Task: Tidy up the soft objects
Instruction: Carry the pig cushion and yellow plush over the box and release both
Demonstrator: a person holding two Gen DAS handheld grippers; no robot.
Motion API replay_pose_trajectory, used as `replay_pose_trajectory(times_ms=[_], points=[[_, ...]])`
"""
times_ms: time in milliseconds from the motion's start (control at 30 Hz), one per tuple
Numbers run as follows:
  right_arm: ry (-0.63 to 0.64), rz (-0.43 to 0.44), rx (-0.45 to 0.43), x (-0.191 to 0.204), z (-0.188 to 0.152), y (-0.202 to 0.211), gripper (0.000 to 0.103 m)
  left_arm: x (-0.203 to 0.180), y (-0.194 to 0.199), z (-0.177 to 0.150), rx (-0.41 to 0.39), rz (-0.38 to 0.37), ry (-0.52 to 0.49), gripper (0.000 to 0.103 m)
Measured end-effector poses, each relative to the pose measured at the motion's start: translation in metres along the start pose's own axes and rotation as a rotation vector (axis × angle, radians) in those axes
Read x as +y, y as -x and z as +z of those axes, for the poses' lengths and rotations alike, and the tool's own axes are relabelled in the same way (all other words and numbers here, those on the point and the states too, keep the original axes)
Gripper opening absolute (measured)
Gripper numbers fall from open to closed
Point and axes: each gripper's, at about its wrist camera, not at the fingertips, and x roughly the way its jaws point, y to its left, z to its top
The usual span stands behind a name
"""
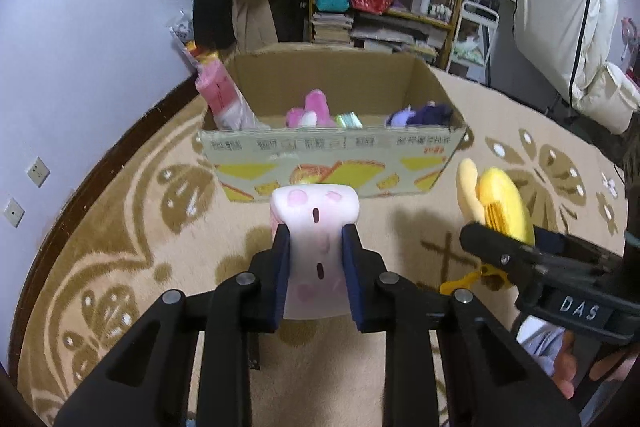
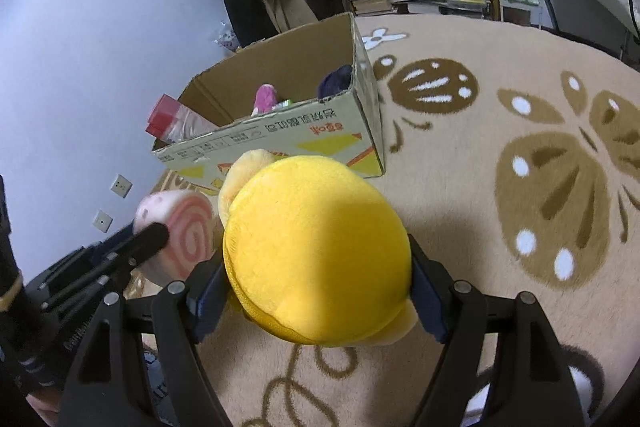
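- Left gripper [image 1: 316,251]: clenched on a pale pink roll-shaped plush toy with a small printed face [image 1: 314,215], blue pads pinching its waist; toy held above the rug, short of the box. Risk: the narrow pinch on squashy filling may let the toy squirm out or tip forward.
- Right gripper [image 2: 318,279]: jaws wide but pressing both sides of a round bright yellow plush toy [image 2: 316,247], also held above the rug. Risk: the bulk bulges past the pads, so the hold looks shallow; a quick tilt could roll it free.
- Open brown cardboard box with yellow printed panels [image 1: 332,163]: stands on the rug ahead of both toys and already holds a magenta plush [image 1: 312,109], a dark purple plush [image 1: 424,115] and a pink wrapped pack [image 1: 222,95] leaning in its left corner. Risk: a low approach could catch the near wall and push the light box away.
- Beige carpet with brown floral pattern [image 2: 500,115]: a dropped toy would land softly, unharmed but out of place.
- The two grippers: close side by side, the toys nearly touching in the right wrist view. Risk: moving both to the box together could knock one toy against the other and loosen a grip.
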Motion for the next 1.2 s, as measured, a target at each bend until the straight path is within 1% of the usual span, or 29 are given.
replay_pose_trajectory(times_ms=[167,233,333,567,733,833,900,967,1200], points=[[0.016,-0.007,-0.034,0.003,0.005,0.006,0.082,0.003,0.009,0.013,-0.049,0.015,0.004,0.022],[0.026,0.009,-0.068,0.005,0.01,0.01,0.082,0.001,0.012,0.018,-0.077,0.029,-0.027,0.022],[0.049,0.008,-0.101,0.009,0.016,0.014,0.082,-0.002,0.019,0.029,-0.125,0.059,-0.073,0.022],[0.075,-0.015,-0.177,0.014,0.036,0.028,0.082,0.002,0.039,0.058,-0.236,0.08,-0.087,0.022],[0.103,-0.017,-0.229,0.015,0.056,0.039,0.082,0.01,0.043,0.078,-0.291,0.111,-0.081,0.022],[0.106,-0.002,-0.245,0.018,0.067,0.042,0.082,0.014,0.045,0.088,-0.317,0.117,-0.076,0.022],[0.109,0.012,-0.25,0.022,0.074,0.042,0.082,0.014,0.043,0.096,-0.335,0.125,-0.096,0.022],[0.133,0.005,-0.256,0.028,0.077,0.043,0.082,0.015,0.04,0.102,-0.354,0.126,-0.118,0.022],[0.19,-0.009,-0.257,0.04,0.094,0.028,0.082,0.015,0.024,0.121,-0.361,0.123,-0.141,0.022]])
